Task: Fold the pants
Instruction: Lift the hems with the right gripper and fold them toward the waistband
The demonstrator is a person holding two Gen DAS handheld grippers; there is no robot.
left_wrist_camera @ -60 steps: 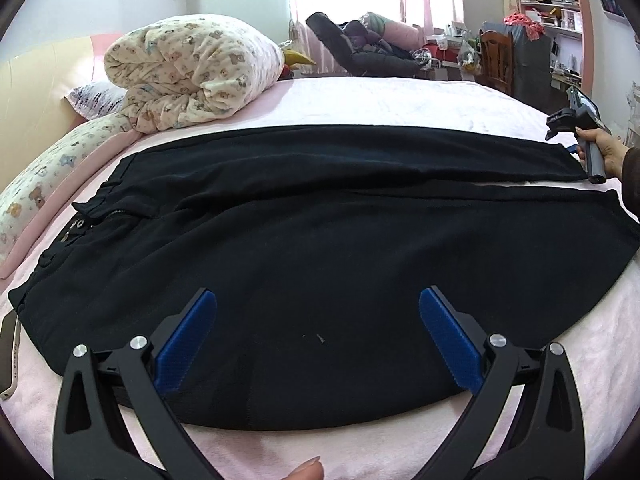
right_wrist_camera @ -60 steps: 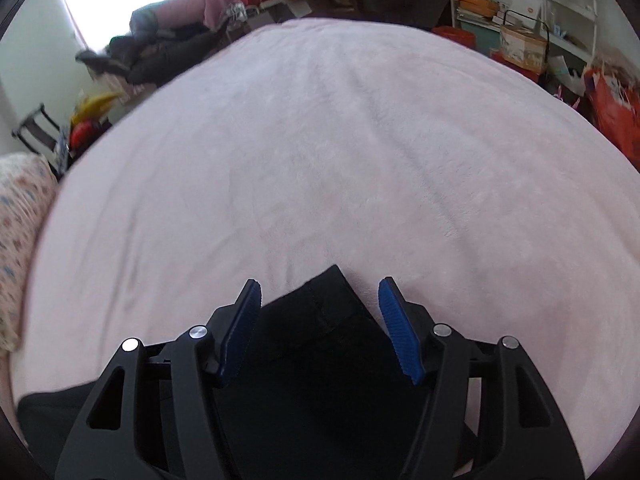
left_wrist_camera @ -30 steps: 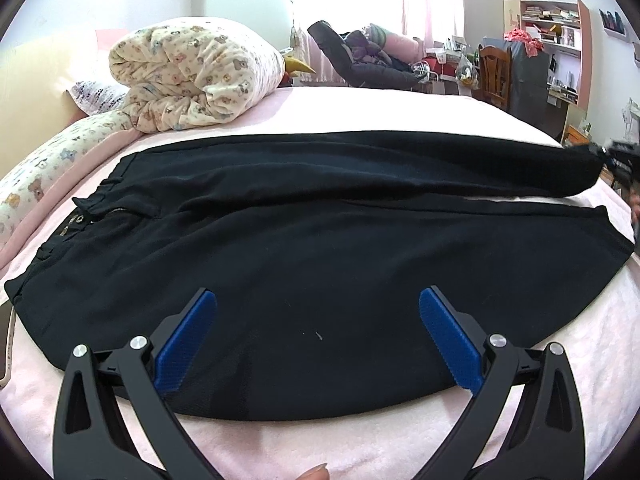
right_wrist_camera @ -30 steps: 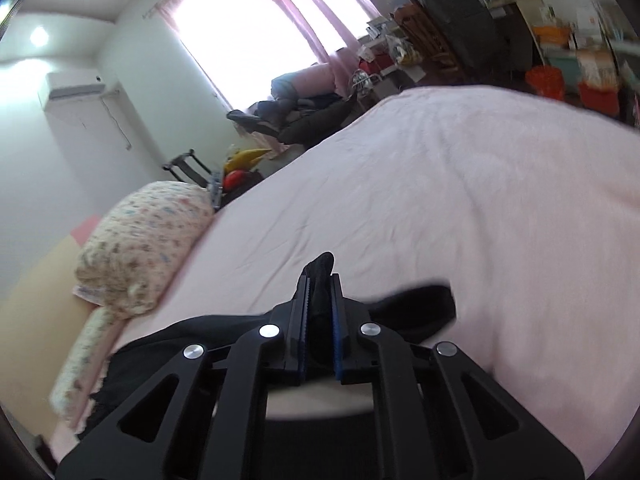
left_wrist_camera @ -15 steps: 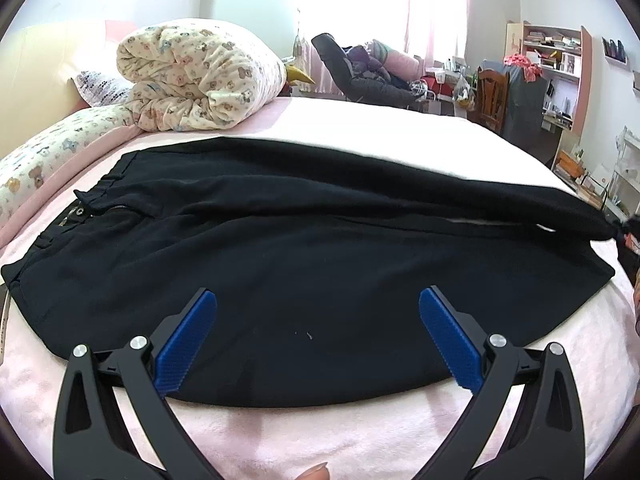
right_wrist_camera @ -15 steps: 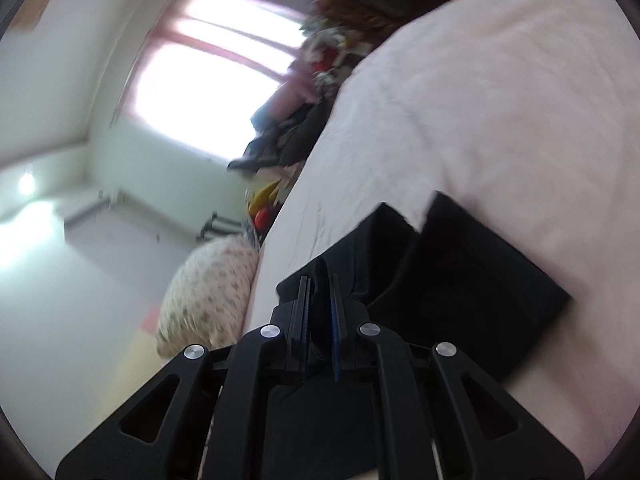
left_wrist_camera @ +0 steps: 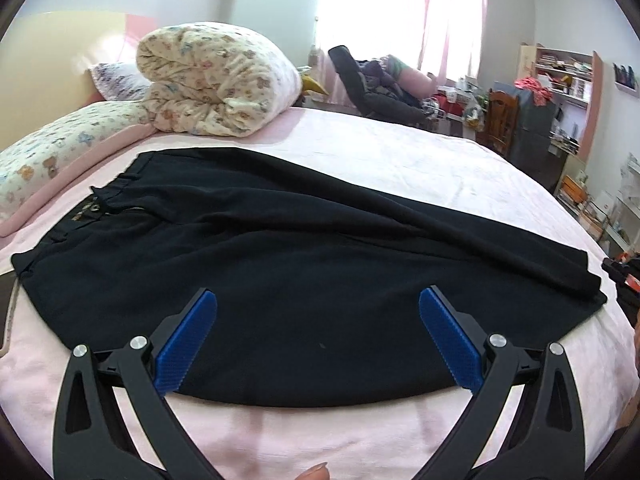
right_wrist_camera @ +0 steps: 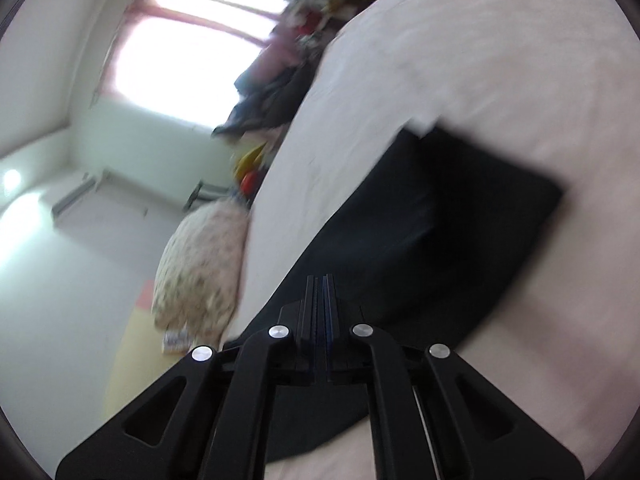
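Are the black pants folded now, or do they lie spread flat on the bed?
Partly folded. The far leg of the black pants is drawn across the near one, hems nearly together. The right gripper is shut on the fabric.

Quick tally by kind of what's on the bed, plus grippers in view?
Black pants: 1
Rolled floral quilt: 1
Pillows: 2, a floral pillow and a patterned pillow behind the quilt
Grippers: 2, left gripper open, right gripper shut on the pants
Total: 6
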